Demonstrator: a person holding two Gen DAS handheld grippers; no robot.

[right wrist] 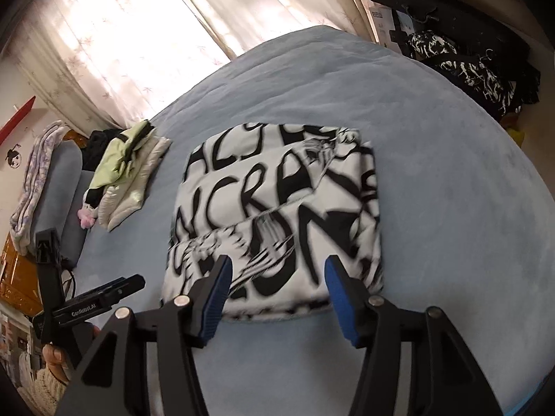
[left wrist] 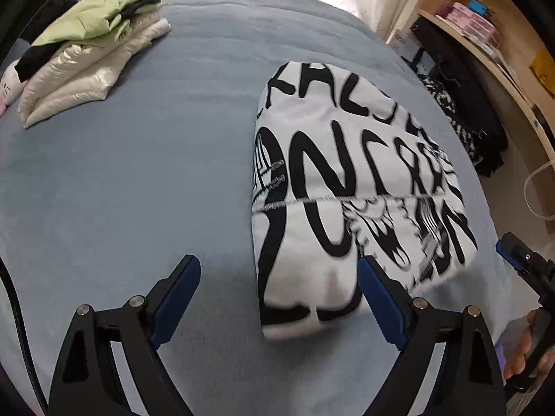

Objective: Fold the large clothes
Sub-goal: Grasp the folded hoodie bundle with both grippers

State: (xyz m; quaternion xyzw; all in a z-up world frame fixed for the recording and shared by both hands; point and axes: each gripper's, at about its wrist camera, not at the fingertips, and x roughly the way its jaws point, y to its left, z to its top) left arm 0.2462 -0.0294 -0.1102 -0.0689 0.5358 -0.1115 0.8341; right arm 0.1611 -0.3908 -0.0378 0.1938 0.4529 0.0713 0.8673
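A white garment with bold black lettering (left wrist: pixel 350 187) lies folded into a thick rectangle on the blue bed; it also shows in the right wrist view (right wrist: pixel 277 215). My left gripper (left wrist: pixel 277 270) is open and empty, hovering just above the garment's near left corner. My right gripper (right wrist: pixel 277 270) is open and empty, just above the garment's near edge. The right gripper shows at the right edge of the left wrist view (left wrist: pixel 523 260), and the left gripper shows at the lower left of the right wrist view (right wrist: pixel 100 294).
A stack of folded clothes, green on top of shiny white (left wrist: pixel 93 55), sits at the bed's far left corner (right wrist: pixel 128 173). Black patterned clothes (right wrist: pixel 468 69) hang by a wooden shelf (left wrist: pixel 503 55) past the bed's right edge. Curtains (right wrist: pixel 138 34) hang behind the blue bed (left wrist: pixel 138 173).
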